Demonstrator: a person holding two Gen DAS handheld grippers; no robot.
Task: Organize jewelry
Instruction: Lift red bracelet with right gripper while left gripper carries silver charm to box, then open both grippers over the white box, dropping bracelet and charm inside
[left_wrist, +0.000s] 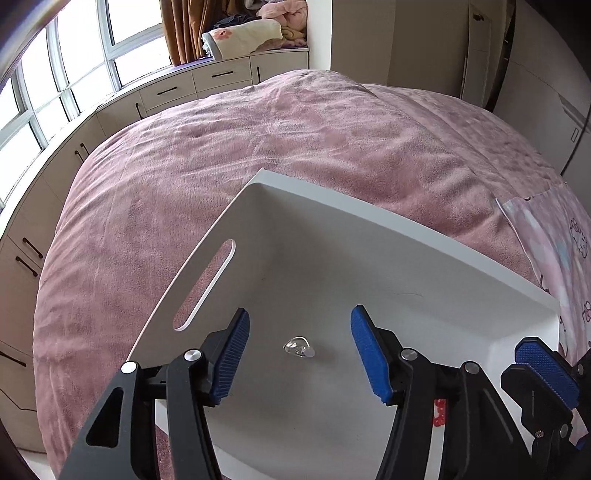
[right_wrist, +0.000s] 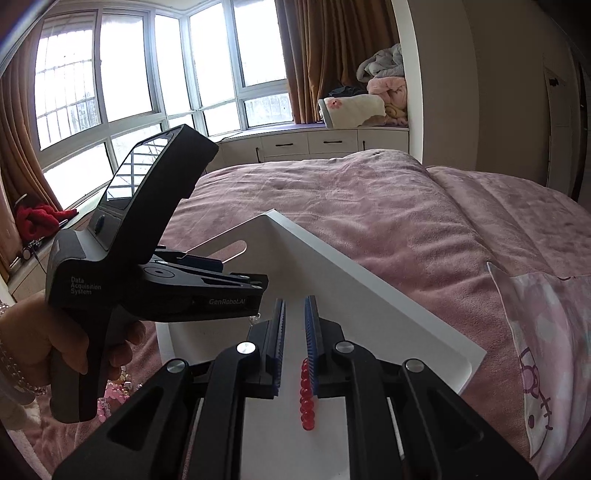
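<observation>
Left gripper (left_wrist: 300, 356), jaws apart, straddles a clear charm (left_wrist: 297, 347) in the tray (left_wrist: 332, 236), seemingly just dropped; right gripper (right_wrist: 293, 343), nearly together, pinches red beads (right_wrist: 307, 397), likely placing them next.

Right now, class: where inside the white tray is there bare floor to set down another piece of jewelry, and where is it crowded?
Bare: the white tray floor between its slot handle and far wall. Crowded: the near end, where the clear piece lies between the open left gripper fingers, and the red bead string hangs from the shut right gripper.
</observation>
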